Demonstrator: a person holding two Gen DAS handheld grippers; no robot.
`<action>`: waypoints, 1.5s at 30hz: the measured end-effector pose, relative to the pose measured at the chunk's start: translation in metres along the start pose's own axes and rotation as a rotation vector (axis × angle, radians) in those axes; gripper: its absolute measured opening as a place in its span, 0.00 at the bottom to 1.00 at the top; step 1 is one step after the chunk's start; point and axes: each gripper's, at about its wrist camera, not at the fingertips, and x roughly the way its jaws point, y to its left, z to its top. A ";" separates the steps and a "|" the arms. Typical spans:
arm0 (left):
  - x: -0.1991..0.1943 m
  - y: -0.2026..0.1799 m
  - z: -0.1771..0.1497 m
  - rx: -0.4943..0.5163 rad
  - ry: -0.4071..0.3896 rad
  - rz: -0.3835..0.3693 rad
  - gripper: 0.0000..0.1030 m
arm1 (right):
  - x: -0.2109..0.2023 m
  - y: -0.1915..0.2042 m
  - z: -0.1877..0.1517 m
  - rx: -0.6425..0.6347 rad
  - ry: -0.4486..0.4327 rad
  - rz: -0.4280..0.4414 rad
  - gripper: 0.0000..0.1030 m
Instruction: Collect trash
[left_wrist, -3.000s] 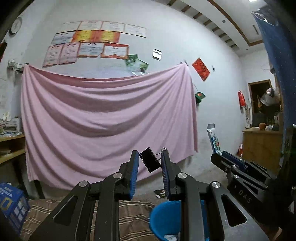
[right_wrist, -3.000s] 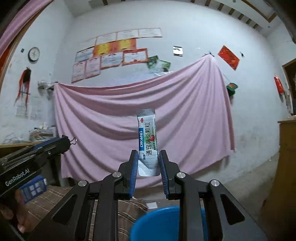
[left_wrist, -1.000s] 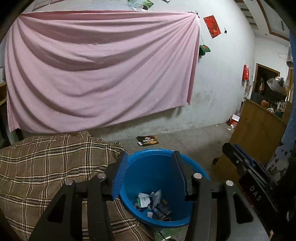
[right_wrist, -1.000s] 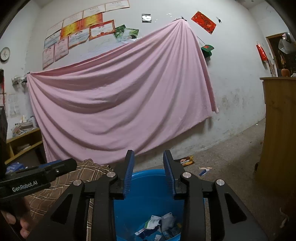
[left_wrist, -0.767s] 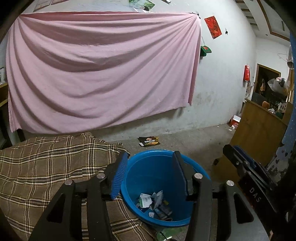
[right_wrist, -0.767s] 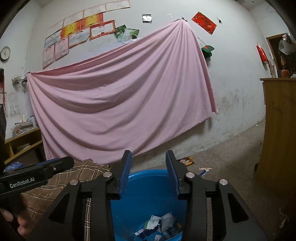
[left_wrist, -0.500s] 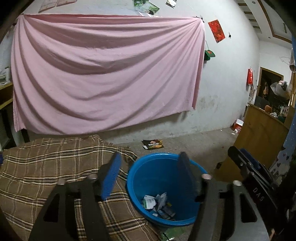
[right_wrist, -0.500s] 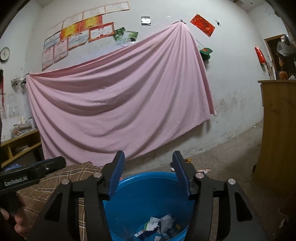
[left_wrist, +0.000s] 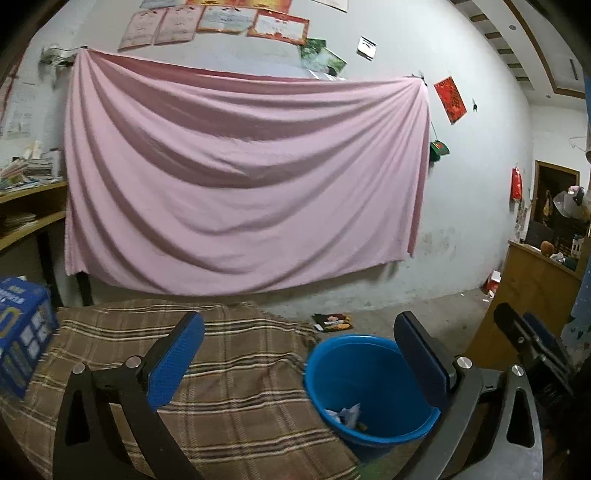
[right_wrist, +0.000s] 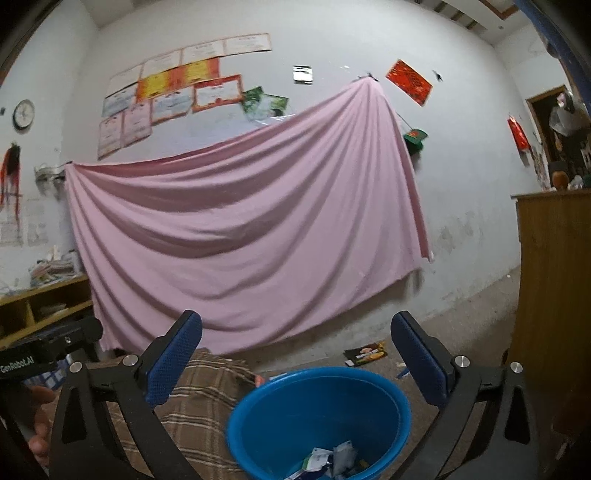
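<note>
A blue plastic bucket (left_wrist: 369, 369) stands on the floor beside a brown plaid blanket (left_wrist: 229, 387); several crumpled wrappers (left_wrist: 347, 415) lie in its bottom. My left gripper (left_wrist: 299, 354) is wide open and empty, above the blanket's edge and the bucket. In the right wrist view the bucket (right_wrist: 317, 417) sits below and ahead, with wrappers (right_wrist: 328, 463) inside. My right gripper (right_wrist: 295, 354) is wide open and empty above it. The right gripper also shows at the right edge of the left wrist view (left_wrist: 532, 347).
A pink sheet (left_wrist: 236, 184) hangs on the far wall. A dark wrapper (left_wrist: 332, 322) lies on the concrete floor behind the bucket. A blue box (left_wrist: 22, 332) rests on the blanket at left. A wooden cabinet (right_wrist: 554, 295) stands at right, shelves (right_wrist: 37, 306) at left.
Three seconds ago the right gripper held a white sachet and the left held a small dark piece. Both have since dropped them over the bucket, opened wide and pulled up and back.
</note>
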 end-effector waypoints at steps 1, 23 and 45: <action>-0.007 0.005 -0.001 -0.004 -0.002 0.007 0.98 | -0.004 0.004 0.001 -0.006 -0.002 0.004 1.00; -0.144 0.076 -0.058 0.003 -0.030 0.120 0.98 | -0.106 0.119 -0.028 -0.161 0.020 0.070 1.00; -0.186 0.094 -0.096 -0.013 -0.036 0.172 0.98 | -0.130 0.130 -0.058 -0.186 0.045 0.064 1.00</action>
